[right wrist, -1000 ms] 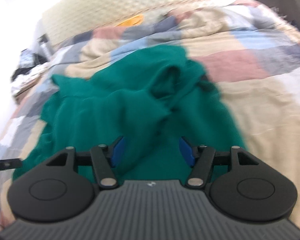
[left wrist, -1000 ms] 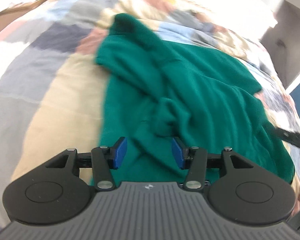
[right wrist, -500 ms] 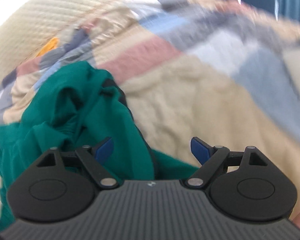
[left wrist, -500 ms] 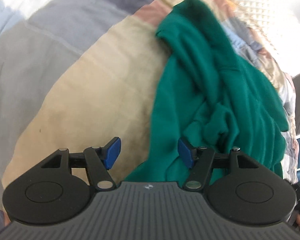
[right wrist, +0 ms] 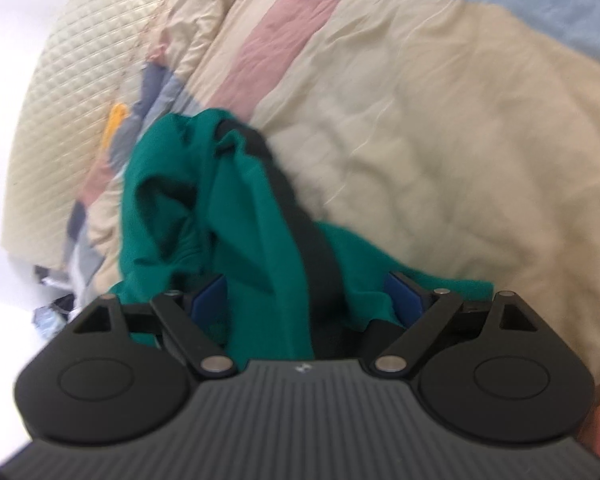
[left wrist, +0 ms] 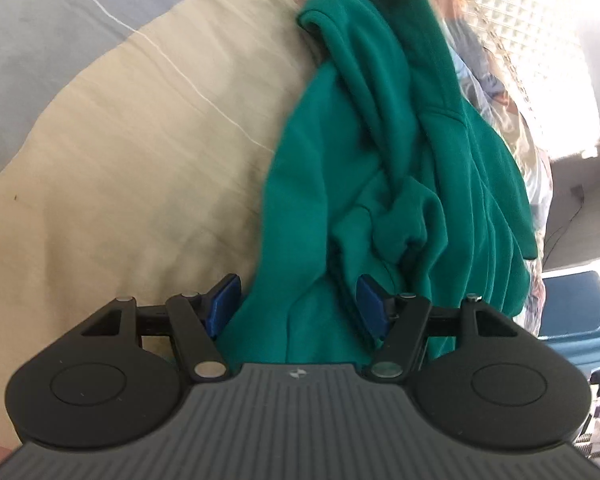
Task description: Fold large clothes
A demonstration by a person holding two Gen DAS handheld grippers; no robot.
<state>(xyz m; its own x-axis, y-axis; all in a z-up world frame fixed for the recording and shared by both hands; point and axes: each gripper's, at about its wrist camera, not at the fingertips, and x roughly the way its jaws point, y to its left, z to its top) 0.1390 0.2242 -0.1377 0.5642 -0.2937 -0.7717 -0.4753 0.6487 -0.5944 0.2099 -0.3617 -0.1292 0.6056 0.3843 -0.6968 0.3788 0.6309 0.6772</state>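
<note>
Both grippers, left (left wrist: 296, 304) and right (right wrist: 308, 300), have rolled and dropped, jaws just widened, unclamped astride green garment (left wrist: 380, 168) bunched lengthwise toward headboard (right wrist: 60, 92) on quilt (left wrist: 120, 152); no legible writing.

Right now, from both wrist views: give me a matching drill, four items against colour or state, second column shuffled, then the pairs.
Column 1:
1. sweatshirt
2. bedspread
3. left gripper
4. headboard

Column 2:
A. cream, quilted in small squares
B. green, crumpled in a heap on the bed
C. patchwork of beige, pink, blue and grey
D. jaws apart, green cloth lying between the blue pads

Pairs: 1-B, 2-C, 3-D, 4-A
</note>
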